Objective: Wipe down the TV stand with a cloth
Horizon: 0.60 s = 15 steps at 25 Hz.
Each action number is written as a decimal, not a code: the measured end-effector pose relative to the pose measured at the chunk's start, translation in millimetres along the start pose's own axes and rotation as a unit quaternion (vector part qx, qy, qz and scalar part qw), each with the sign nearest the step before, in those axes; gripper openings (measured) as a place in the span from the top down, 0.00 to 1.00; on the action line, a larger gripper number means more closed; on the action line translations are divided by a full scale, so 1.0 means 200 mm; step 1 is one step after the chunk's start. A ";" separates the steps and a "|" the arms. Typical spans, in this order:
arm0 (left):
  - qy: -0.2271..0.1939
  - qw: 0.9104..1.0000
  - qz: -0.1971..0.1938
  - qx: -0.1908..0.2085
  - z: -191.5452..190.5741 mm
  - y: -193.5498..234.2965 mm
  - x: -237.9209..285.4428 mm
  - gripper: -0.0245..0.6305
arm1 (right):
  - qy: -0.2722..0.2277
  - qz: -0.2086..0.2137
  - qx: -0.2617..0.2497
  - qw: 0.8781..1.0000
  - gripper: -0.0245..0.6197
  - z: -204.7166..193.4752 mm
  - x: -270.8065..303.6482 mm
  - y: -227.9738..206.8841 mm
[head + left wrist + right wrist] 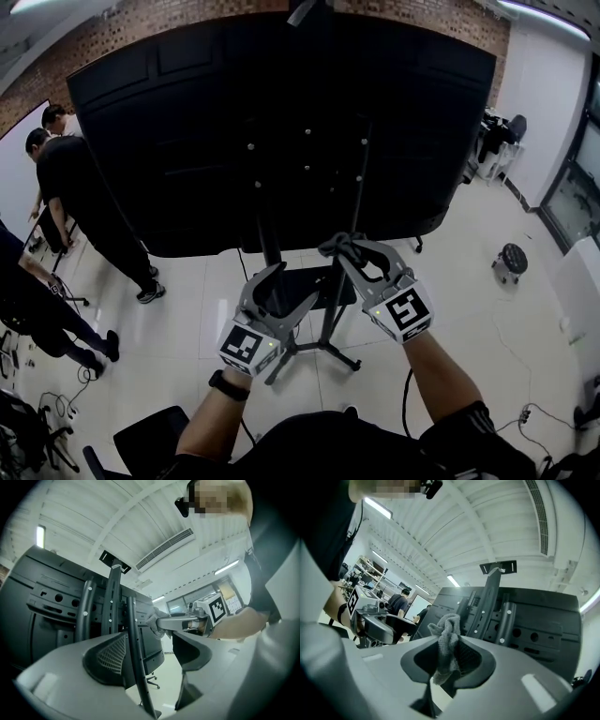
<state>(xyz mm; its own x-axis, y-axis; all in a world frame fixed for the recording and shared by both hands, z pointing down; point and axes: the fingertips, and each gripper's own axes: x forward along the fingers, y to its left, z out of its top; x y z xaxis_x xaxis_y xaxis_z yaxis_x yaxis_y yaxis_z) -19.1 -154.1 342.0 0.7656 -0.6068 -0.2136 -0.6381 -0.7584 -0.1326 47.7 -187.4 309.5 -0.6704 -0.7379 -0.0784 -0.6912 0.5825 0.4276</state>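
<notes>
The TV stand (268,236) carries a big black screen (281,122), seen from behind, on black uprights above a wheeled base (319,349). My right gripper (345,247) is shut on a crumpled grey cloth (447,645), which it holds up by the uprights below the screen's lower edge. The cloth (153,620) also shows in the left gripper view, at the tip of the right gripper. My left gripper (298,287) is open lower down. A thin black tube (135,658) of the stand runs between its jaws, close to the left pad.
Two people (86,197) stand at the left near a whiteboard. A small round stool (511,259) sits on the white floor at the right. A black chair (142,439) is at the lower left, with cables (67,405) beside it.
</notes>
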 end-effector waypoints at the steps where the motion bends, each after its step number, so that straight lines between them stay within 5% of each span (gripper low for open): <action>1: -0.002 1.000 0.001 0.006 0.02 -0.01 0.04 0.45 | -0.005 0.004 -0.007 1.000 0.85 0.02 -0.01 -0.04; 15: -0.039 0.998 -0.007 0.053 0.38 0.03 0.58 0.45 | -0.051 0.044 -0.159 0.985 0.85 0.36 0.10 -0.55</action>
<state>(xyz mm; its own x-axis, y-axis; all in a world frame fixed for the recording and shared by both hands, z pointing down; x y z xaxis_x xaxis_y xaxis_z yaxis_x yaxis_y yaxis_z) 60.8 -210.9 243.7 0.7684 -0.5731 -0.2848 -0.6357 -0.7347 -0.2369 91.2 -241.9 195.8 -0.7587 -0.6420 -0.1105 -0.5201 0.4949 0.6961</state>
